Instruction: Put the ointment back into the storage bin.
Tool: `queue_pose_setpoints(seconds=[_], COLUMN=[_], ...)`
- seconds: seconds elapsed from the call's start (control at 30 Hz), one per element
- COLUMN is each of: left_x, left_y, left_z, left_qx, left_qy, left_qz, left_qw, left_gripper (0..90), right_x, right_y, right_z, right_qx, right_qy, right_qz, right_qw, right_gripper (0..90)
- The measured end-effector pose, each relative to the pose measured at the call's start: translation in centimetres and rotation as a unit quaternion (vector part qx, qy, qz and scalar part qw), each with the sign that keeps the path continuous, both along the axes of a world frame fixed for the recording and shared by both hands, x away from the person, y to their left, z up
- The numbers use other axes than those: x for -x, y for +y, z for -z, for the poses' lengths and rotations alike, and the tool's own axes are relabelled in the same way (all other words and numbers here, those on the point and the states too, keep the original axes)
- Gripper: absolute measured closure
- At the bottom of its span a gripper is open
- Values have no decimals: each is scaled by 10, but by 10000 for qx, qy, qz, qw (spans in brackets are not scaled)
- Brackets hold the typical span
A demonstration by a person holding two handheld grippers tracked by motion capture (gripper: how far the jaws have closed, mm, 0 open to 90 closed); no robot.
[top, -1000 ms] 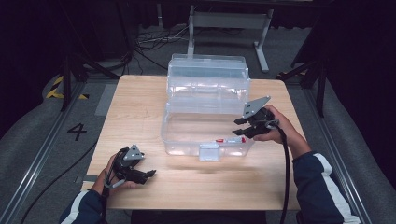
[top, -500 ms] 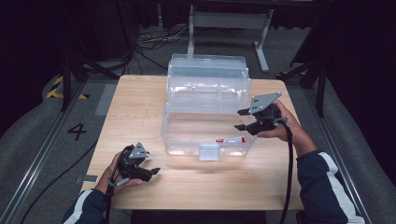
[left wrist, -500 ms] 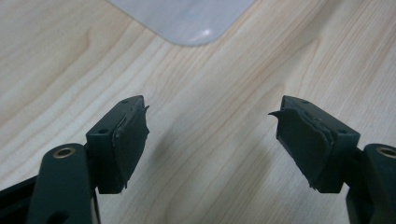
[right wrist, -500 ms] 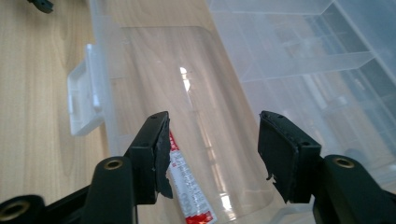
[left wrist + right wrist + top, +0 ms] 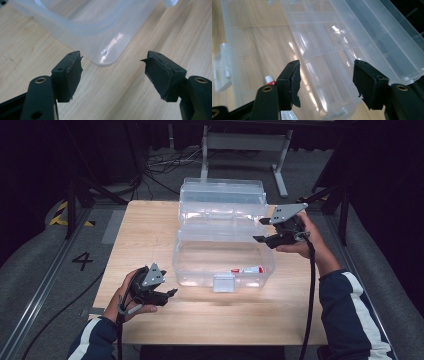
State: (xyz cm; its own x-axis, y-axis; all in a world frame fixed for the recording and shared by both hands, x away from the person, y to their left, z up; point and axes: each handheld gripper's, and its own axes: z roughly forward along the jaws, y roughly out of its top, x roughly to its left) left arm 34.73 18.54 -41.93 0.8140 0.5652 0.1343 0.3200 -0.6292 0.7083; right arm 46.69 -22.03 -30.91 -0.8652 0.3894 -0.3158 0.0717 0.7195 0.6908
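A clear plastic box (image 5: pixel 200 275) stands open in the middle of the wooden table (image 5: pixel 150 235), its lid (image 5: pixel 222 195) tipped back. A red and white tube (image 5: pixel 247 269) lies on the box floor near the front wall. My right gripper (image 5: pixel 259 230) hovers open over the box's right rim with nothing between its jaws. In the right gripper view the gripper (image 5: pixel 327 67) looks down on a divided clear tray (image 5: pixel 329 47) and the tube's cap (image 5: pixel 269 79). My left gripper (image 5: pixel 172 295) rests low and open at the front left, facing the box's corner (image 5: pixel 100 32).
The box's front latch (image 5: pixel 223 282) sticks out toward me. Bare wood lies left of the box and along the front edge. Beyond the table are a metal stand (image 5: pixel 245 140), cables on the floor and a floor mark "4" (image 5: pixel 82 261).
My right gripper has lifted and drifted back and to the right, still open. The left gripper has edged slightly toward the box.
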Motion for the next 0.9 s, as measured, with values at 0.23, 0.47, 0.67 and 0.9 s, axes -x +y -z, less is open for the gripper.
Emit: queue_pose_setpoints(seconds=[0.23,0.47,0.67,0.9], left_x=[-4,-12,-23,-38], left_y=[-19,-37,-54,-73], left_z=[-20,-26,-25,-20], left_qx=[-90,-315,-529,-955], left_qy=[-190,-166,-12,249], left_qz=[334,541,733,979], left_qw=[9992,9979,9959,9903], left_gripper=[330,338,343,440], right_x=[-11,-25,-44,-64], right_y=[8,18,27,40], right_z=[-7,-12,-13,-10], right_qx=[89,265,413,618], right_qy=[-126,-159,-82,174], right_qz=[67,183,338,389], right_qw=[9999,9994,9985,9972], right_gripper=[429,441,452,514])
